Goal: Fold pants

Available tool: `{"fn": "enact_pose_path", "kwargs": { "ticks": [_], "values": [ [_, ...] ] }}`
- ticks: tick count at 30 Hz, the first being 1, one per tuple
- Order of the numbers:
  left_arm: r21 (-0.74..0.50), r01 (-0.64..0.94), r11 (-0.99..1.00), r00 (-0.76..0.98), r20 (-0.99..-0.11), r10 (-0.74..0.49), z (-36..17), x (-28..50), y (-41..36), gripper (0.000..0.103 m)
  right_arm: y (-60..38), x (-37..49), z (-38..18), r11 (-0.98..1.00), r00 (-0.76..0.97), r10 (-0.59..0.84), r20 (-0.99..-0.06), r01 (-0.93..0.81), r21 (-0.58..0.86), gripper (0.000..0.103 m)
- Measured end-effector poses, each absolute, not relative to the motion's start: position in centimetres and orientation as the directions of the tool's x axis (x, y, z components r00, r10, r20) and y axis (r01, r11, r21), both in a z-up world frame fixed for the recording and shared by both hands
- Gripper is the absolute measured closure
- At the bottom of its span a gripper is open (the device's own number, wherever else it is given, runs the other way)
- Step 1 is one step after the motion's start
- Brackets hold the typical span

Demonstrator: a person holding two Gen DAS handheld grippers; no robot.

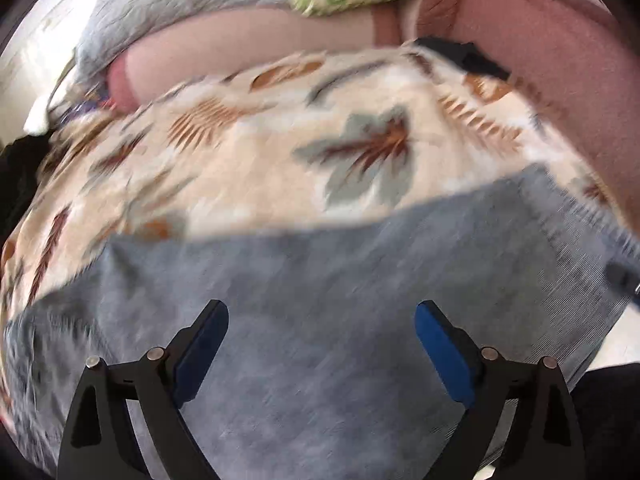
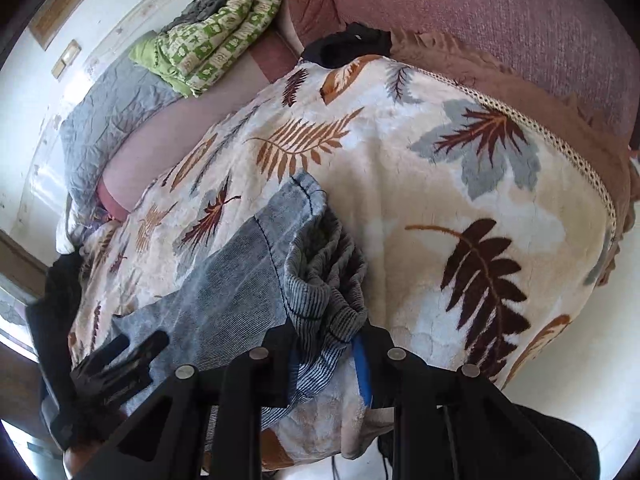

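Grey-blue denim pants [image 1: 320, 280] lie spread on a cream blanket with a leaf print [image 1: 240, 152]. In the blurred left wrist view, my left gripper [image 1: 322, 332] hovers over the pants with its blue-padded jaws wide apart and nothing between them. My right gripper [image 2: 330, 356] is shut on a bunched, ribbed edge of the pants [image 2: 240, 272], lifting it into a fold above the blanket [image 2: 440, 184]. The left gripper [image 2: 128, 352] also shows there as a blurred black shape at lower left, over the pants' flat part.
A green patterned quilt [image 2: 216, 36] and a grey quilt [image 2: 104, 120] lie at the far left. A small black item [image 2: 352, 46] rests at the blanket's far end against a pink upholstered backing [image 2: 500, 12]. Dark clothing [image 2: 52, 300] hangs at the left; white floor [image 2: 560, 364] shows on the right.
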State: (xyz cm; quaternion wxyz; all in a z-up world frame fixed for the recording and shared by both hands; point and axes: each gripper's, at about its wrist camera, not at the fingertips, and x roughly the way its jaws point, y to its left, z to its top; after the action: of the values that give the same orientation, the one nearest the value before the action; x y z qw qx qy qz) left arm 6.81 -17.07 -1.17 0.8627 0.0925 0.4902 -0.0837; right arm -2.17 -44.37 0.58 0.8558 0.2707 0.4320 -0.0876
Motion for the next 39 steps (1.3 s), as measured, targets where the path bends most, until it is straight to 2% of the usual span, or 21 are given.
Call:
{"fn": "enact_pose_path", "kwargs": {
  "ticks": [1,4,8,11,14,19,22,23,24,25,26,28,29,33,34,36,38,39],
  "values": [
    [0.087,0.245,0.965,0.451,-0.892,-0.034,-3.0,7.1,-17.0,0.006,-44.1,-2.0,0.7,0.843,0.609,0.081,-0.789,0.381,0.381,0.079],
    [0.139,0.264,0.954,0.503,-0.864,-0.013,-3.2,6.8,-17.4,0.001,-43.0,-1.7,1.9,0.86,0.624,0.075,-0.778,0.354,0.367,0.079],
    [0.034,0.252,0.967,0.444,-0.892,-0.085,-2.1,7.3,-16.1,0.003,-39.9,-1.3,5.8,0.906,0.678,0.066,-0.732,0.267,0.329,0.079],
    [-0.046,0.196,0.98,0.482,-0.865,-0.137,-0.4,6.4,-12.9,0.003,-36.2,-1.1,8.4,0.938,0.719,0.097,-0.688,0.166,0.306,0.079],
    [-0.116,0.097,0.989,0.534,-0.832,-0.15,1.9,5.4,-7.9,0.003,-29.4,-0.8,10.3,0.967,0.738,0.181,-0.65,-0.013,0.255,0.079],
    [-0.187,-0.143,0.972,0.624,-0.779,-0.059,5.1,3.5,3.2,0.003,-18.6,-1.3,7.4,0.94,0.654,0.339,-0.676,-0.268,0.212,0.079],
    [-0.194,-0.237,0.952,0.632,-0.775,-0.001,5.6,2.2,7.5,0.003,-14.3,0.0,1.2,0.906,0.496,0.399,-0.771,-0.341,0.249,0.077],
    [-0.191,-0.254,0.948,0.629,-0.777,0.012,5.7,1.9,8.4,0.003,-13.4,0.3,-1.3,0.893,0.426,0.423,-0.799,-0.347,0.288,0.07],
    [-0.19,-0.257,0.948,0.629,-0.777,0.014,5.9,1.5,8.8,0.003,-13.4,0.0,-1.9,0.884,0.43,0.443,-0.787,-0.353,0.305,0.067],
    [-0.19,-0.252,0.949,0.627,-0.779,0.01,6.0,1.2,9.0,0.003,-13.7,-0.6,-1.5,0.879,0.458,0.456,-0.763,-0.363,0.308,0.064],
    [-0.193,-0.243,0.951,0.626,-0.78,0.002,6.0,1.5,8.9,0.003,-14.1,-0.8,-1.2,0.871,0.453,0.474,-0.755,-0.367,0.327,0.054],
    [-0.207,-0.214,0.955,0.629,-0.777,-0.028,6.3,1.6,7.9,0.003,-15.9,-1.4,0.0,0.849,0.459,0.524,-0.717,-0.343,0.401,0.04],
    [-0.219,-0.192,0.957,0.632,-0.773,-0.05,6.5,1.9,7.2,0.003,-17.5,-1.8,1.1,0.847,0.492,0.532,-0.689,-0.318,0.427,0.037],
    [-0.292,-0.065,0.954,0.623,-0.759,-0.19,7.7,2.7,3.0,0.003,-23.9,-2.2,2.3,0.833,0.587,0.512,-0.628,-0.162,0.529,0.034],
    [-0.313,-0.032,0.949,0.614,-0.756,-0.229,7.8,2.9,1.8,0.003,-25.5,-2.2,1.9,0.824,0.605,0.501,-0.619,-0.114,0.555,0.03],
    [-0.334,0.016,0.943,0.594,-0.755,-0.278,7.5,3.2,-0.5,0.003,-28.1,-1.2,-0.5,0.782,0.57,0.513,-0.642,-0.001,0.624,0.028],
    [-0.26,0.061,0.964,0.563,-0.788,-0.248,5.7,3.3,-3.3,0.003,-29.8,-0.4,-3.5,0.704,0.484,0.59,-0.646,0.083,0.705,0.028],
    [-0.211,0.077,0.974,0.541,-0.812,-0.219,4.5,3.5,-4.2,0.003,-30.5,-0.5,-3.9,0.66,0.49,0.621,-0.612,0.093,0.745,0.028]
  ]
}}
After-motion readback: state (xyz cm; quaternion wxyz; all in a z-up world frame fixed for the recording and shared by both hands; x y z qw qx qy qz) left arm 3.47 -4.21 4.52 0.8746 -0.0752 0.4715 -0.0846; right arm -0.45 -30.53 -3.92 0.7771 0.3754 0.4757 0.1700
